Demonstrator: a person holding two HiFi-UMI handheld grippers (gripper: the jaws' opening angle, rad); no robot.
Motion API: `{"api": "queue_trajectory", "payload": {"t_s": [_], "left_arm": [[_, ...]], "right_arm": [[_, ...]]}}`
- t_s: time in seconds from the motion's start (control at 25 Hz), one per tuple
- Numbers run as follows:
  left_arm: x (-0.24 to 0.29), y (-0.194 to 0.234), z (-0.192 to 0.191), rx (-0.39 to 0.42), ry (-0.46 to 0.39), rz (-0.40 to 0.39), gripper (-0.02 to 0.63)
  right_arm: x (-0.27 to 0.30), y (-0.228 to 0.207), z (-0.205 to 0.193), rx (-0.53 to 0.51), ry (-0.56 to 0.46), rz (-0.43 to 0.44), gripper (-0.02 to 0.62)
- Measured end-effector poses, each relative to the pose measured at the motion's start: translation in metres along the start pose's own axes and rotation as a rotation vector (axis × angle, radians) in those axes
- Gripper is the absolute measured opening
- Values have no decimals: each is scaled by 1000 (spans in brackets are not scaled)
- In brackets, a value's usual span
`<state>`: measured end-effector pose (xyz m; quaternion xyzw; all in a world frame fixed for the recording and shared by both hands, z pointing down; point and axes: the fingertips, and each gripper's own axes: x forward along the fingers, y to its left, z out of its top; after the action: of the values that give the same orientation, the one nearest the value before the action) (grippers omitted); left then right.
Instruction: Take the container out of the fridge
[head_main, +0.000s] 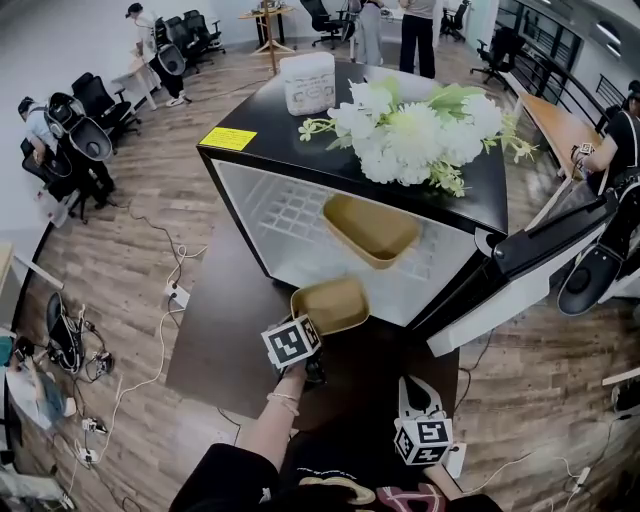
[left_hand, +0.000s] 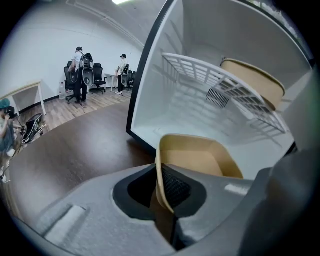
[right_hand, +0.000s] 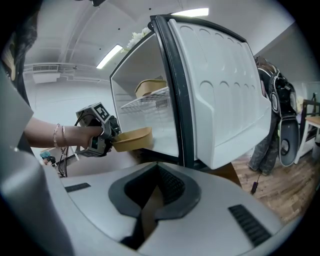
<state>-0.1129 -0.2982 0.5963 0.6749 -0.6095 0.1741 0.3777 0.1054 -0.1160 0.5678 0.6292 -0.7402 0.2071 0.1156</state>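
A tan container hangs just outside the open fridge, in front of its lower edge. My left gripper is shut on its near rim; in the left gripper view the rim is pinched between the pads and the container stretches toward the white interior. A second tan container rests on the wire shelf inside. My right gripper is shut and empty, low beside the fridge door, and it sees the left gripper holding the container.
The fridge door stands open to the right. White flowers and a white box sit on the black fridge top. A dark mat lies in front. Cables and a power strip are at the left. People and office chairs stand further off.
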Motion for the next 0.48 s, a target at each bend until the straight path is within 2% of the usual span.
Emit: {"api": "queue_trajectory", "payload": {"t_s": [0.48], "left_arm": [[-26,17,-47,-18,-1,42,25]], "right_arm": [[-4,2,-4,-25,15,82,8]]}}
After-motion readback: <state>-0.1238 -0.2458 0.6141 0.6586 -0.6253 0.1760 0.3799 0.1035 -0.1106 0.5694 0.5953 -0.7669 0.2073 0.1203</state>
